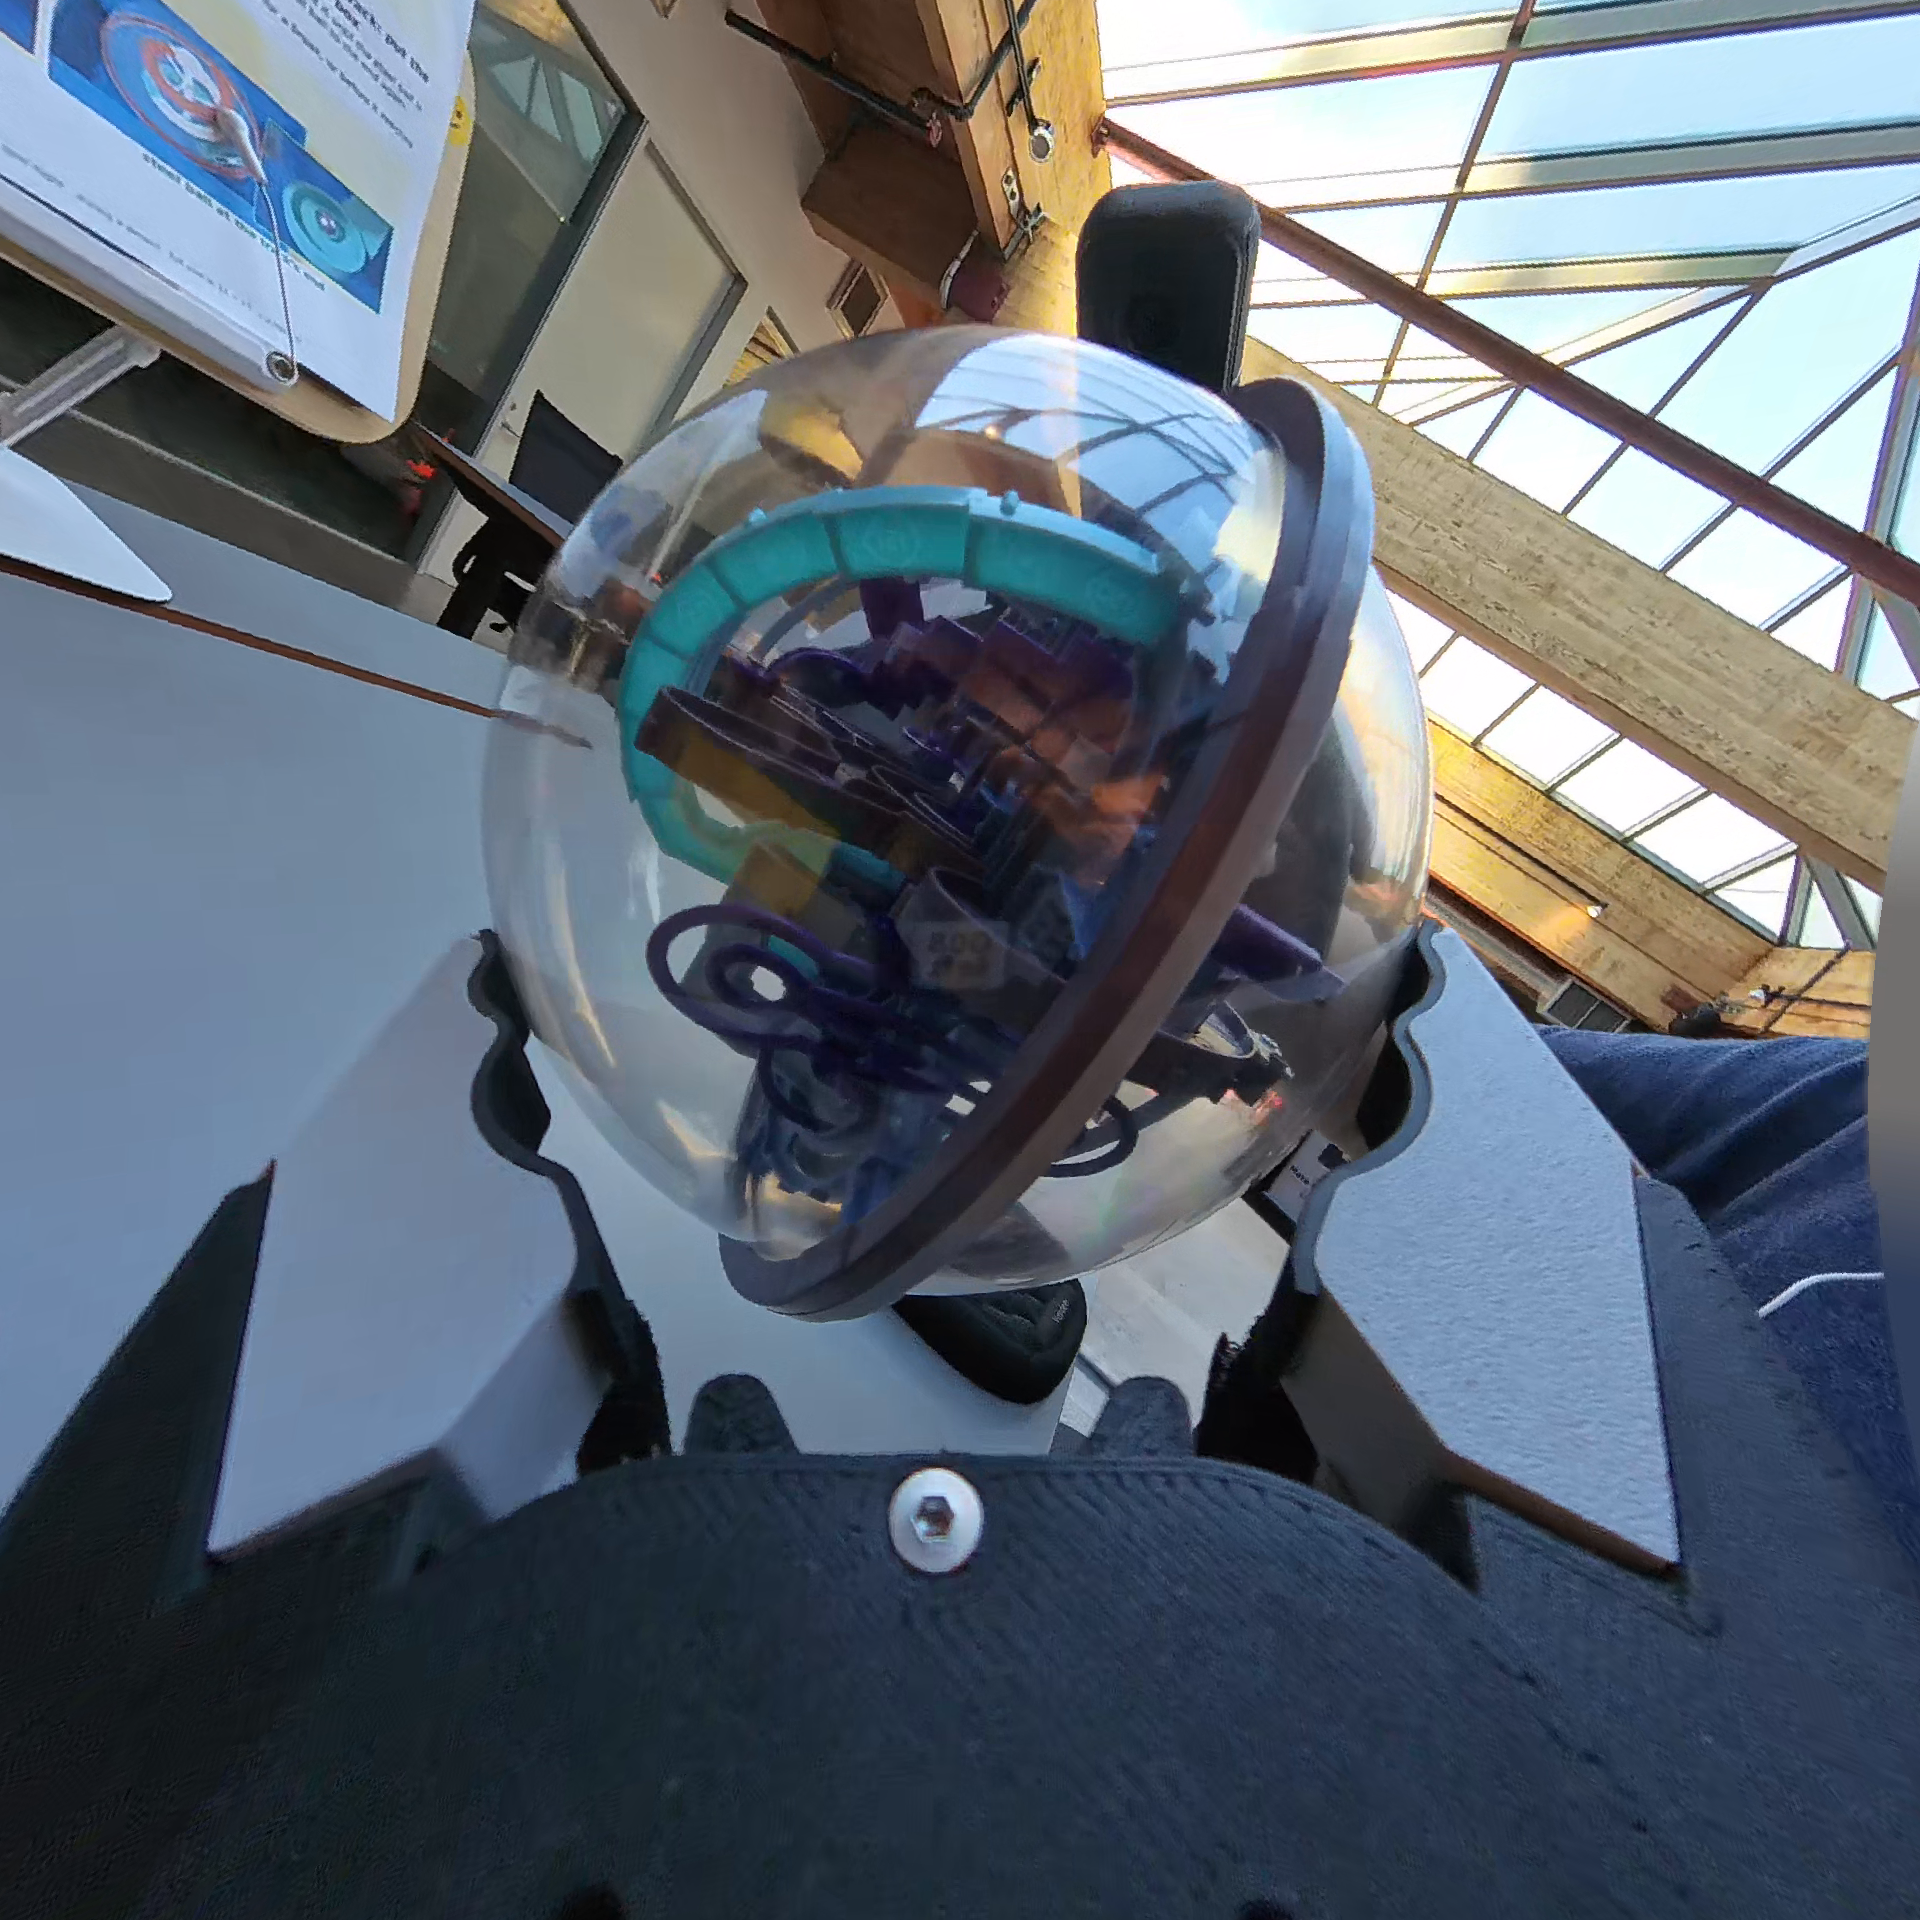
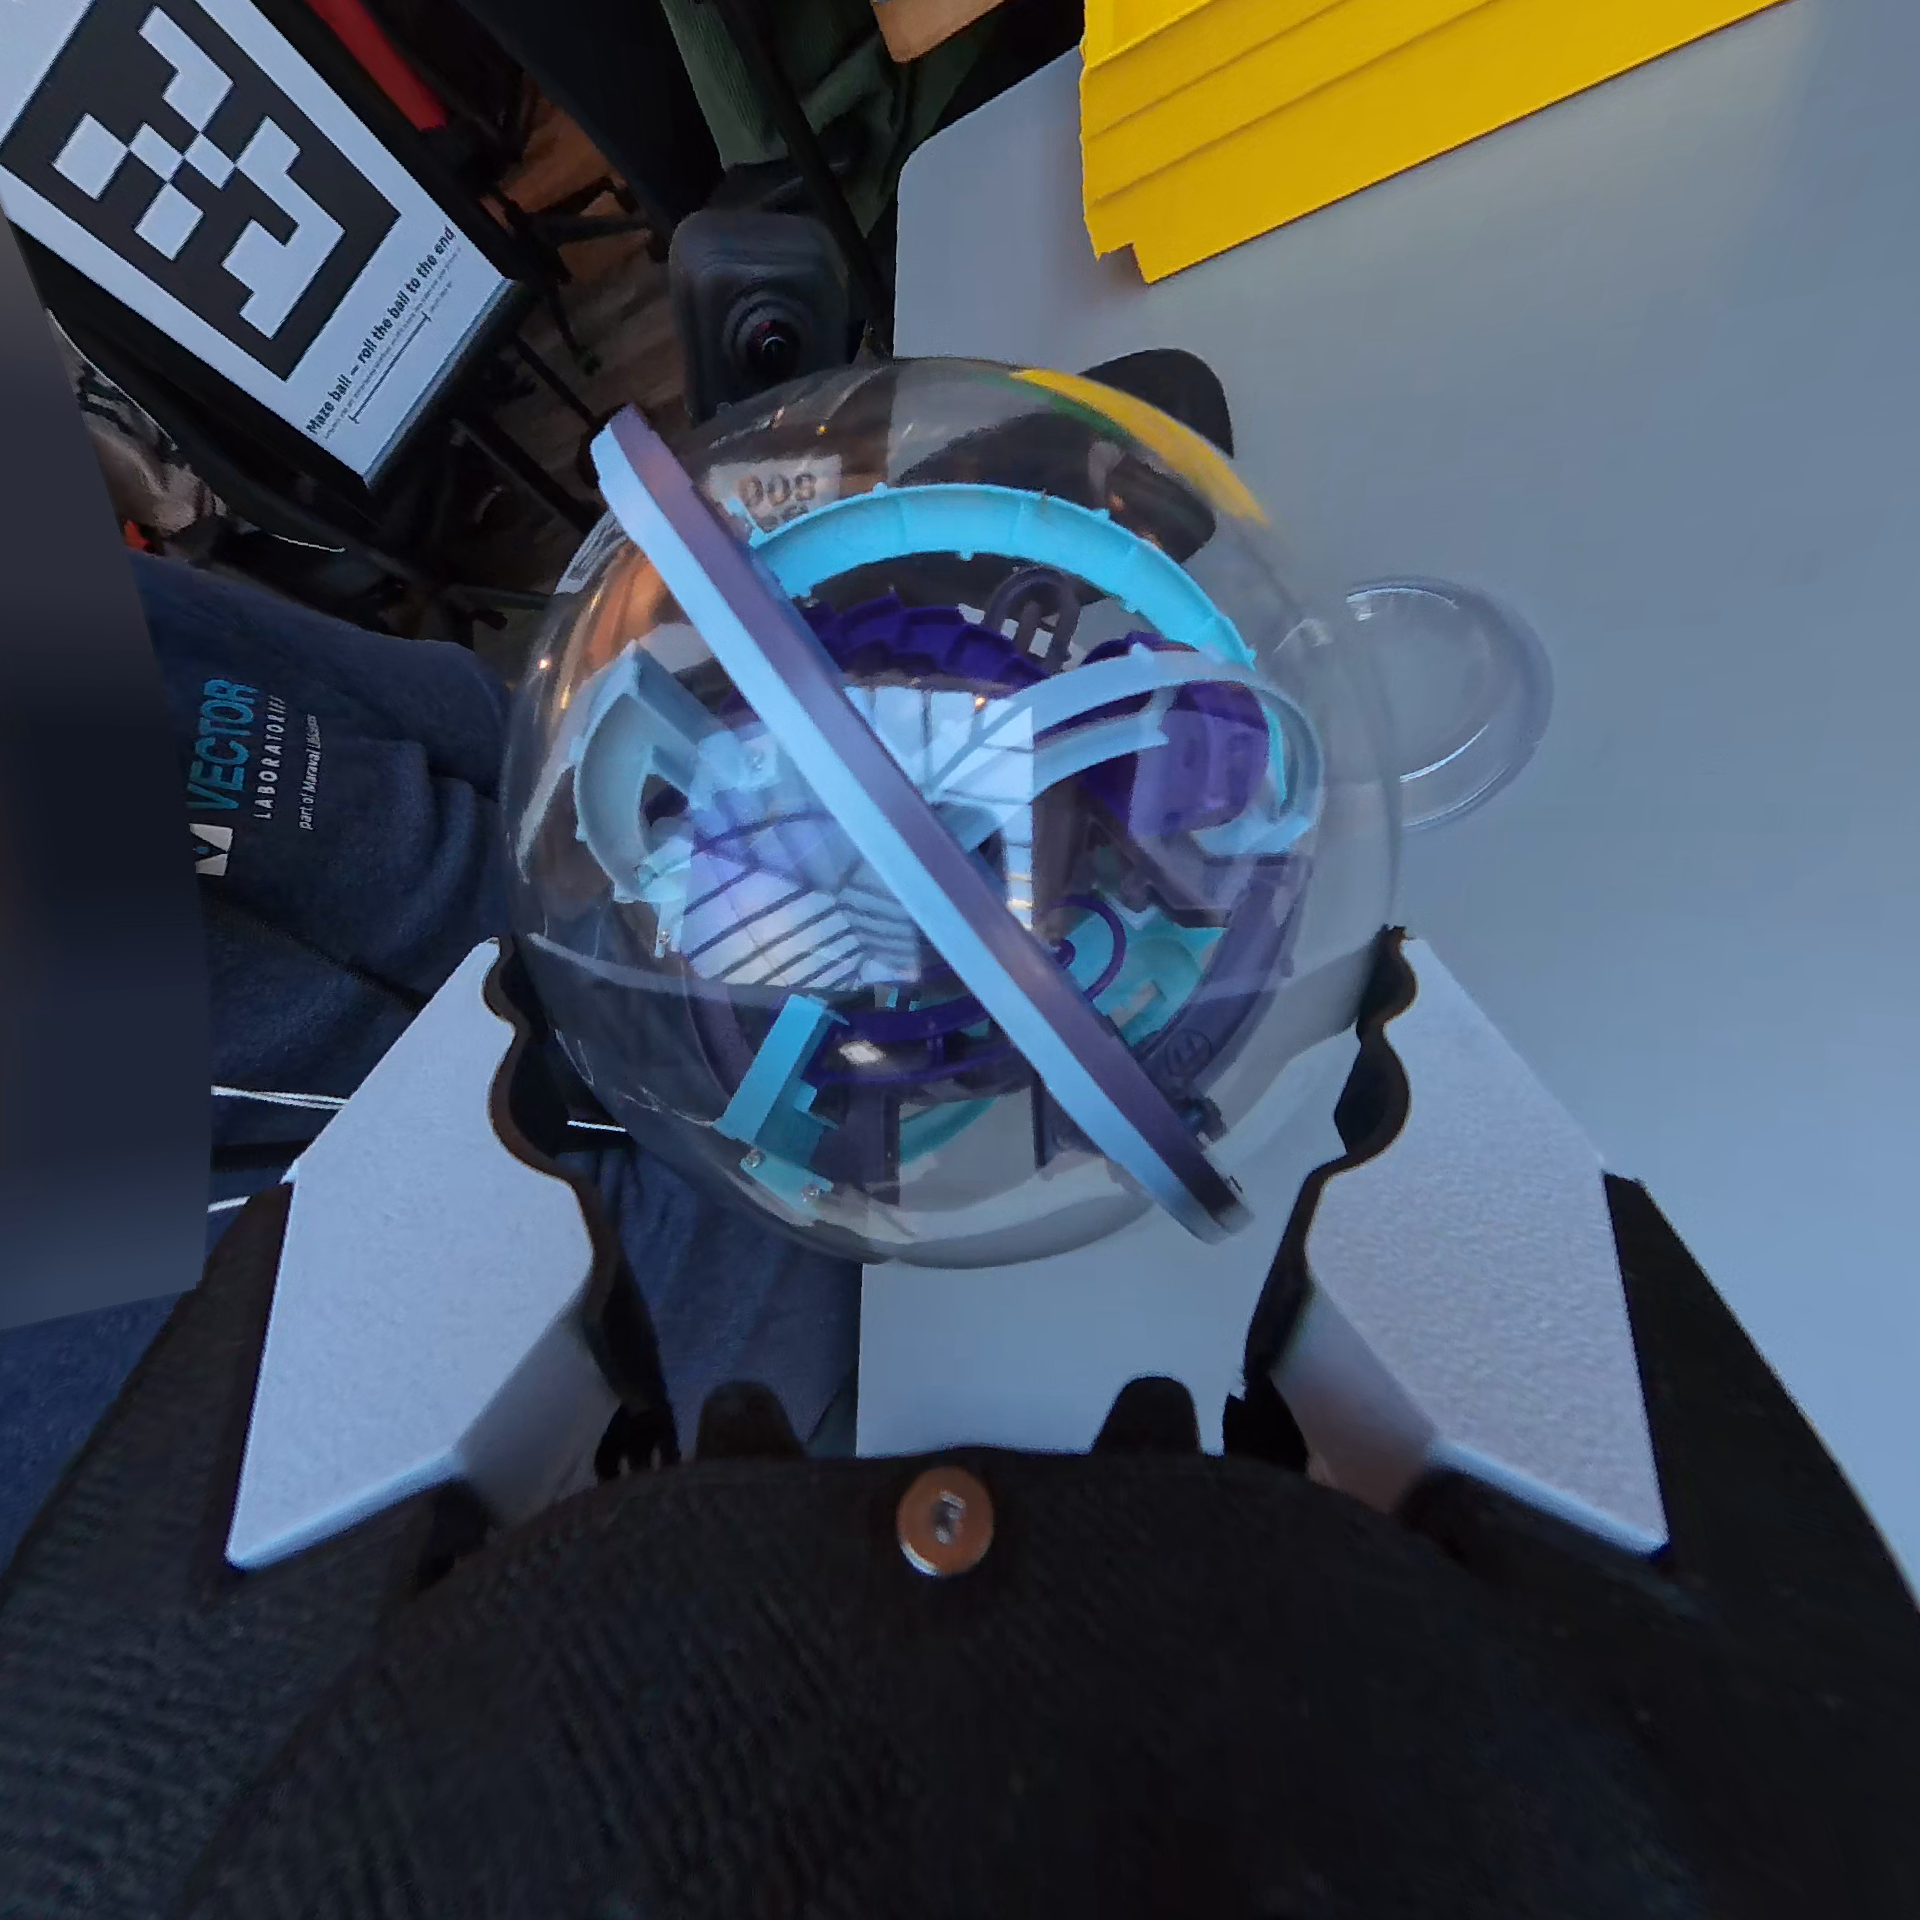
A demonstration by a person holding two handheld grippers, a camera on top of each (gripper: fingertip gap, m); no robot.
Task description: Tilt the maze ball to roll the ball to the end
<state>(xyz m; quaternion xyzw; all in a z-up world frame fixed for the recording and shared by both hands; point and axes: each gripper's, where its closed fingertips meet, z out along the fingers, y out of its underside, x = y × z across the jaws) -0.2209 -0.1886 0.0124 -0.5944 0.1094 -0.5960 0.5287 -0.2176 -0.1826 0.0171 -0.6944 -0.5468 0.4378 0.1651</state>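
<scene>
The maze ball [image 1: 935, 810] is a clear sphere with teal and purple tracks inside and a dark rim band that runs diagonally. My left gripper [image 1: 961, 945] is shut on it, one white finger on each side. My right gripper [image 2: 945, 945] is shut on the same maze ball [image 2: 935, 831] from the opposite side. Each view shows the other gripper's black camera behind the sphere, the right one's in the left wrist view [image 1: 1164, 270] and the left one's in the right wrist view [image 2: 769, 312]. The sphere is held in the air over the white table [image 2: 1558, 416]. I cannot pick out the small ball inside.
A clear plastic dome stand [image 2: 1455, 707] lies on the table beyond the sphere. Yellow sheets [image 2: 1351, 104] lie at the far edge. A black-and-white marker sign [image 2: 208, 208] and a poster board [image 1: 208, 156] stand nearby. A person's dark blue clothing [image 2: 343, 831] is close by.
</scene>
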